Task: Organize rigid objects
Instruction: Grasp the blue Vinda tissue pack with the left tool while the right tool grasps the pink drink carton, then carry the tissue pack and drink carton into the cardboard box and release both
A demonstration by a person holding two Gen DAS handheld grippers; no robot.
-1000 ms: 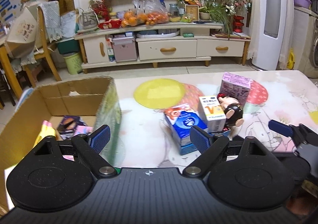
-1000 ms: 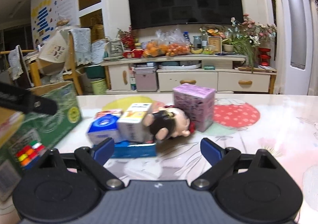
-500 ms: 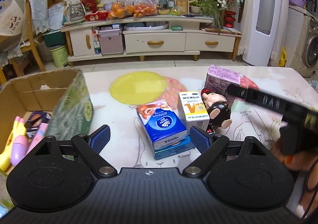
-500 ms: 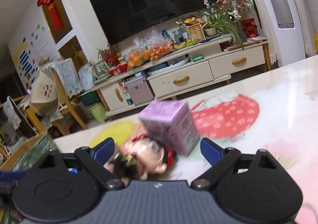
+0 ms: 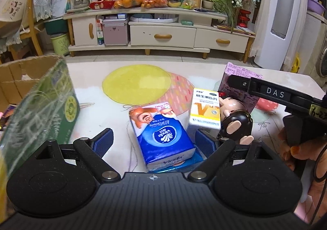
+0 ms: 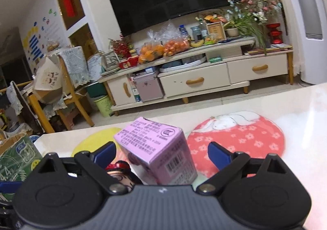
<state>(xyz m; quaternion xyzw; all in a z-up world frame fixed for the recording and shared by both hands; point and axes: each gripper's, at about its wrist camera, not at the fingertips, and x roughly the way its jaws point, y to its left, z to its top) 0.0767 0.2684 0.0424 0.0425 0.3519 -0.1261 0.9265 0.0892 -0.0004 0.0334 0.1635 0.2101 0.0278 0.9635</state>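
Left tongs (image 5: 152, 141), seen from my left wrist camera: jaws spread wide, nothing pinched. Between the blue pads (image 5: 103, 142) lies the blue tissue pack (image 5: 161, 137), flat on the table (image 5: 98, 115) on top of a thinner blue box (image 5: 194, 160); neither pad touches it. Just right of the pack stands a white-and-yellow medicine box (image 5: 205, 110), upright, slightly tilted. A doll figure (image 5: 235, 121) with a dark body leans against that box. Behind the doll, a pink box (image 5: 237, 87). My right tongs' arm crosses in front of the pink box (black bar, my right hand (image 5: 294, 148) below it). Cardboard box (image 5: 40, 105) at left, open, some items inside, too cut off to name.

Right tongs (image 6: 162, 153), from my right wrist camera: jaws opening, standing wide. Pink box (image 6: 159, 152) sits upright between the blue pads (image 6: 218, 155), one corner toward me; clear gaps on both sides, no contact. Doll's head (image 6: 118, 172) pokes up at lower left, just beside the pink box and under the left finger. Red floral patch on the table (image 6: 306, 128) lies right of the box. Green side of the cardboard box (image 6: 16, 156) at far left, well apart.
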